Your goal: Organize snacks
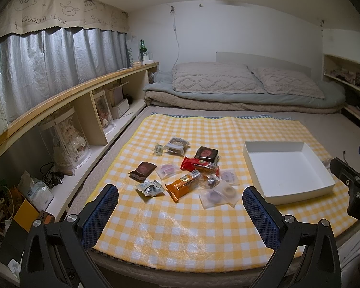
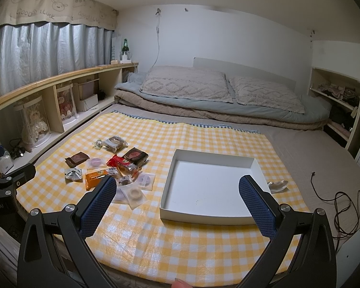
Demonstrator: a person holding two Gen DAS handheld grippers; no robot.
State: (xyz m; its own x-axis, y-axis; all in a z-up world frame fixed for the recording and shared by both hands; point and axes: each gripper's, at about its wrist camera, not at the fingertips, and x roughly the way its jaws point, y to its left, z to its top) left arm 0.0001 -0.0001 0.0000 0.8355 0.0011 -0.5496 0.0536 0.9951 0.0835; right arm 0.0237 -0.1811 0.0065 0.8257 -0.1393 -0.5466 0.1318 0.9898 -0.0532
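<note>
The left gripper point(image 1: 178, 204) and the right gripper point(image 2: 177, 196) both hover above the yellow checked cloth point(image 1: 180, 228) on the bed, with their fingers wide apart and holding nothing. The snacks point(image 1: 187, 175) lie in a loose pile on the cloth. The white box point(image 2: 211, 187) sits just beside the pile, to its right.

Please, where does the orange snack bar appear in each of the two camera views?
Left wrist: the orange bar lies centre, near edge of the snack pile, left of the white box.
Right wrist: the bar lies left of centre, just above the left finger.
Shared landmark: the white box.
</note>
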